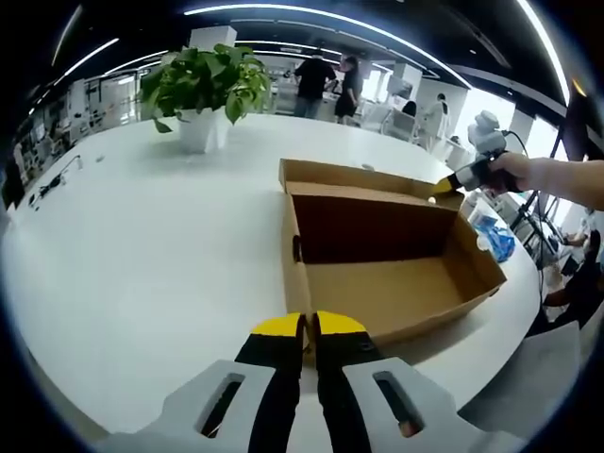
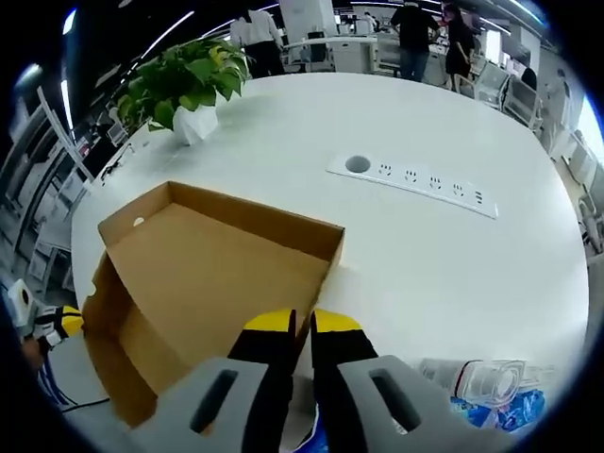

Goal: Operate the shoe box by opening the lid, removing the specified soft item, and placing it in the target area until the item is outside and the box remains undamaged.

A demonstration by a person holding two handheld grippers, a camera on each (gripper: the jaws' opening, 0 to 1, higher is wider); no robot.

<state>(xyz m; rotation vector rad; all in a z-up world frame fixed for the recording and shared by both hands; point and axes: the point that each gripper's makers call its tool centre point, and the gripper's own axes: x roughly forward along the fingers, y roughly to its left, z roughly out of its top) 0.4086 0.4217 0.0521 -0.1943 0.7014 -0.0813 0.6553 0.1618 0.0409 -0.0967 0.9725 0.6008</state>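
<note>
No text, label, brand, number or sign can be read in either view. The brown cardboard shoe box (image 1: 387, 255) on the white table (image 1: 160, 255) shows plain walls and flaps inside and out, with no printing that can be made out in the left gripper view or the right gripper view. The blue and clear plastic packaging (image 2: 495, 396) near the table's edge may carry markings, but they are too small and blurred to read. The white power strip (image 2: 415, 179) set into the table shows sockets only, with no legible lettering. The white plant pot (image 1: 201, 129) is unmarked.
</note>
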